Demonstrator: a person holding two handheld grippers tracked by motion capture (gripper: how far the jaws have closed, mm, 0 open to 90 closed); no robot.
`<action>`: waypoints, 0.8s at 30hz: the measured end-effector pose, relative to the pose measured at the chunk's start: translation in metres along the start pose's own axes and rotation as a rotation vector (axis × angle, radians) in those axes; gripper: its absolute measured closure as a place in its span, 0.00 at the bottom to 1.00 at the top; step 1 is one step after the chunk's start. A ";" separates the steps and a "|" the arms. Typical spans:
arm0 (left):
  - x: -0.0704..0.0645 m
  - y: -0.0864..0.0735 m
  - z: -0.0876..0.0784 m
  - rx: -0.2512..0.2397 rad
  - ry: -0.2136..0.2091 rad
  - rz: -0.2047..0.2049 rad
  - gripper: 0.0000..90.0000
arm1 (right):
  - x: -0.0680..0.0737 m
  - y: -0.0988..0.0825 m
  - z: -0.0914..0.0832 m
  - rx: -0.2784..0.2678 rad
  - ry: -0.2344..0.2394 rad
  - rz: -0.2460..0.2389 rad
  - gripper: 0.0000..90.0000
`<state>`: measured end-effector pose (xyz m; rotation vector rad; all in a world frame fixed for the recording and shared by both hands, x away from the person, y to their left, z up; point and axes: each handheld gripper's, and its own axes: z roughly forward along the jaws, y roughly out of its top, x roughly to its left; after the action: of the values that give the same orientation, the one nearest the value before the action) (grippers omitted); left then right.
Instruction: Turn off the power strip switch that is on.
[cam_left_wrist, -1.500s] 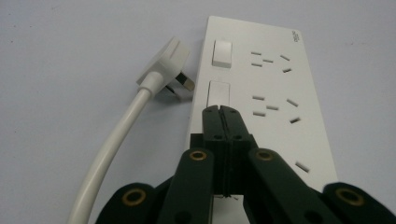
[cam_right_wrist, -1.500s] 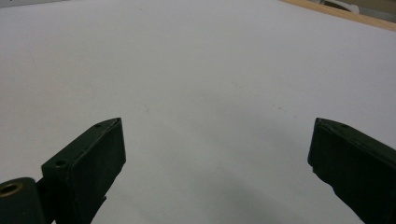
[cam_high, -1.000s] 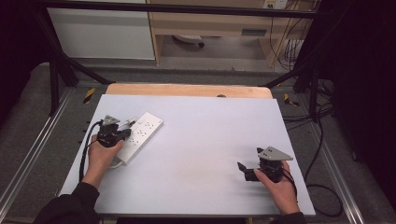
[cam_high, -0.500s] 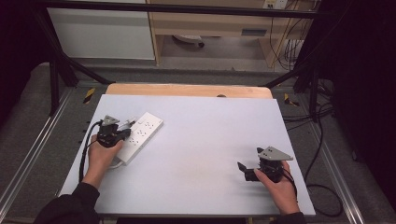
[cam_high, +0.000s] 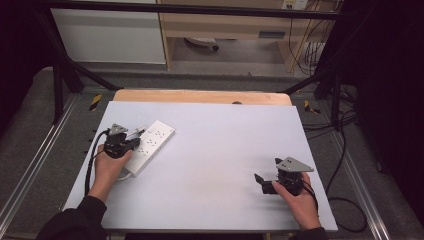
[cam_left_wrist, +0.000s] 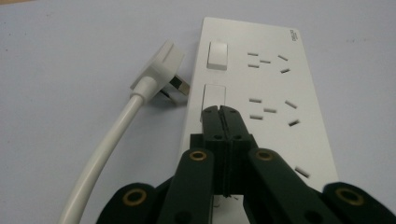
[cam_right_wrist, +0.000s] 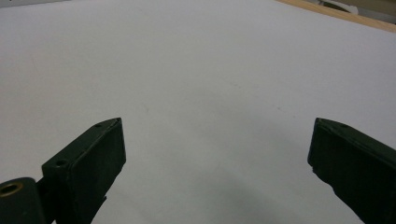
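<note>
A power strip (cam_high: 149, 145) lies at the left of the bench (cam_high: 215, 130), its plug (cam_left_wrist: 161, 70) and cable (cam_left_wrist: 105, 154) just beside it. The left hand-held gripper (cam_high: 131, 143) sits over the strip; the right hand-held gripper (cam_high: 258, 178) is well apart, near the bench's front right.

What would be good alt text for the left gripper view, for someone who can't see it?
A black two-jaw tool, jaws shut together, has its tip at a rocker switch on a white power strip lying on a pale table. Left of the strip lies a white plug with its thick white cable, not plugged in.
</note>
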<state>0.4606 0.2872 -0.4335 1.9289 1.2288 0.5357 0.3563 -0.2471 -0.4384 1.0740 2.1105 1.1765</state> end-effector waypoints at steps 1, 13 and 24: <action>0.000 0.000 0.000 -0.006 -0.001 -0.001 1.00 | 0.000 0.000 0.000 0.000 0.000 0.000 0.05; -0.002 0.003 -0.006 -0.087 -0.006 0.008 1.00 | 0.000 0.000 0.000 0.001 0.000 0.001 0.05; -0.005 0.006 -0.009 -0.138 -0.001 -0.003 0.84 | 0.000 0.000 0.000 0.002 -0.001 0.001 0.05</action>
<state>0.4551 0.2846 -0.4226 1.8118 1.1628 0.6017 0.3562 -0.2468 -0.4385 1.0762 2.1109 1.1748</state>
